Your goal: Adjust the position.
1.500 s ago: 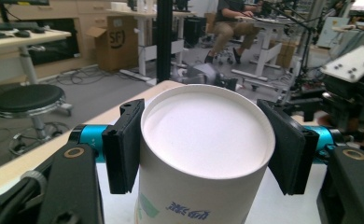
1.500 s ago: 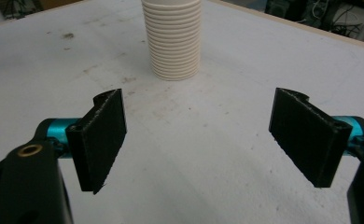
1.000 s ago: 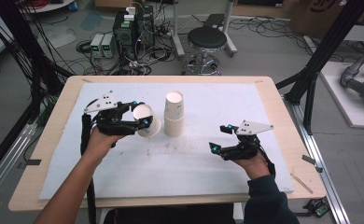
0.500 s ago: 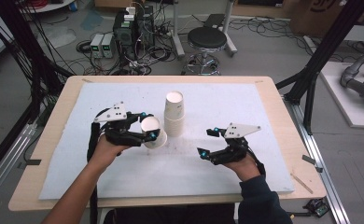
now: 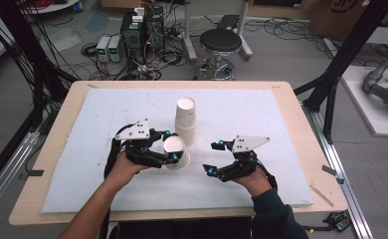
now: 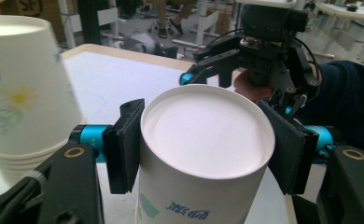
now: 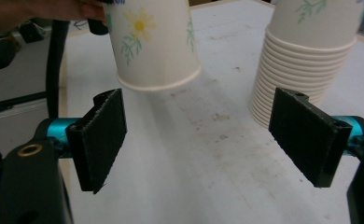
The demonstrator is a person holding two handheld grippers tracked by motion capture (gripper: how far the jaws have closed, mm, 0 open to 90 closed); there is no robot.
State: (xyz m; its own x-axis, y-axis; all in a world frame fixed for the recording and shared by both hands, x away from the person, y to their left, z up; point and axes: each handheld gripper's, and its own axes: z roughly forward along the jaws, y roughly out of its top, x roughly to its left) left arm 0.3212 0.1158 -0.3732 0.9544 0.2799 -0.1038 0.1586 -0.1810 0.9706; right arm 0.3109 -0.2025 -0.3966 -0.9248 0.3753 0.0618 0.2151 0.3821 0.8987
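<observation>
While the left gripper (image 5: 173, 150) clamps an upturned cup (image 5: 176, 152), the right gripper view shows its rim aloft.

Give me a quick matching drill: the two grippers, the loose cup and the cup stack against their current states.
1. left gripper
2. right gripper
3. paper cup
4. cup stack

a. jaws open, nothing between them
b. upside down on the table
c. clamped upside down, rim off the table
d. shut on a cup

Pairs: 1-d, 2-a, 3-c, 4-b

Matt paper cup (image 6: 203, 154), matt white foam table cover (image 5: 261, 114), wooden table (image 5: 301, 129)
</observation>
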